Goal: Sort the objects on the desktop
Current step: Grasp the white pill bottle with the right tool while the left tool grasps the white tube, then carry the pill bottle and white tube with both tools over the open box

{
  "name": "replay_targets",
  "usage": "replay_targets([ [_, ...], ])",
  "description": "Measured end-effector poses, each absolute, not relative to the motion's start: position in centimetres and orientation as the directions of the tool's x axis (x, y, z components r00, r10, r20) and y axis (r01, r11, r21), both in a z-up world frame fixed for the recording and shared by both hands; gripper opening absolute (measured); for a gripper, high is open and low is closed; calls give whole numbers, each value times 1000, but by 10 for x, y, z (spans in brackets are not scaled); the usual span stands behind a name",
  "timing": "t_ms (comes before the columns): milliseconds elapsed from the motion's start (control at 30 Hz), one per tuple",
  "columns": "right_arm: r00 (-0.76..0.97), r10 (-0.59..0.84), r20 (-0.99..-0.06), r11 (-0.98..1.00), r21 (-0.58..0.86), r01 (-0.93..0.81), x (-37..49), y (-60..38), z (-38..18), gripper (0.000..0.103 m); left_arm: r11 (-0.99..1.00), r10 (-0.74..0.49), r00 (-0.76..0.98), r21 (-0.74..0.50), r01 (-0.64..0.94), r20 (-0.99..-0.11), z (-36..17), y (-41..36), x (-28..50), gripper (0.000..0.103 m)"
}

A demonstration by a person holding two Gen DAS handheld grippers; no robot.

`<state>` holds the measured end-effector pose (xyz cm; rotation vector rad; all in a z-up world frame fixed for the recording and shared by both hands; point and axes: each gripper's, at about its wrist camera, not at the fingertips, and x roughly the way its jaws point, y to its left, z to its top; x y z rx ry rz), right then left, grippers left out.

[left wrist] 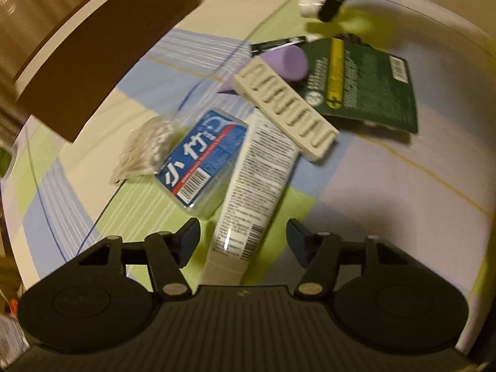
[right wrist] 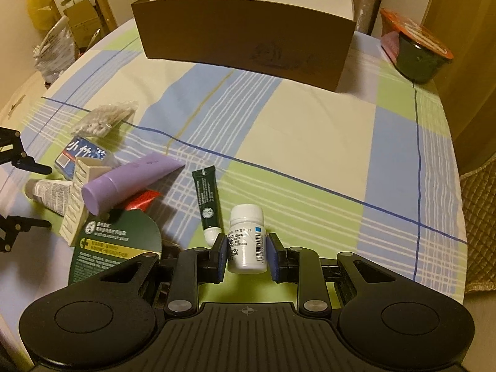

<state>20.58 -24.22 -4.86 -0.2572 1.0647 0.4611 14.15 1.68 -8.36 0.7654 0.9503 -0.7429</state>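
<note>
Right wrist view: the right gripper [right wrist: 245, 255] has its 2 fingers spread around the upright bottle [right wrist: 247, 238] near the table's front edge — not yet pinching. Close squarely below the cap (it could tip). Left gripper [left wrist: 243, 238] is spread over the tube [left wrist: 251, 195] — box [right wrist: 241, 34] waits at the far edge.

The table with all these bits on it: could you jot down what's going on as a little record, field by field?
Surface: checked tablecloth
Container: brown box, open top
Right gripper: around white pill bottle, upright; contact unclear
Left gripper: open above white tube
Pile: purple tube, blue packet, cotton swabs, green sachet
</note>
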Motion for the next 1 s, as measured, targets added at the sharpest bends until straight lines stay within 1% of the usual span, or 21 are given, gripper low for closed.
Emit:
replay_targets([
  [67,402,241,-883,873,17,-487,205,-239,-48,26,509,-215,384,233,829,-898,-84,20,140,55],
  [133,402,243,-883,871,16,-491,205,-235,-49,26,499,-217,384,236,834,-898,-84,20,139,48],
  [200,404,246,-881,870,17,-492,206,-233,-48,26,493,-208,388,246,834,-898,-84,21,138,36],
  [233,406,247,-880,870,18,-492,206,-232,-47,26,496,-199,393,254,831,-898,-84,21,138,32],
  [333,413,255,-874,869,20,-494,207,-230,-44,26,530,-202,374,220,819,-905,-80,26,141,30],
  [400,418,261,-870,868,22,-496,208,-229,-41,26,564,-210,365,193,803,-907,-76,30,143,25],
  [600,433,267,-861,867,19,-498,206,-227,-33,26,627,-248,388,158,762,-888,-54,45,140,25],
  [1000,461,289,-839,864,22,-502,204,-221,-17,26,695,-281,476,165,700,-833,-11,59,142,24],
])
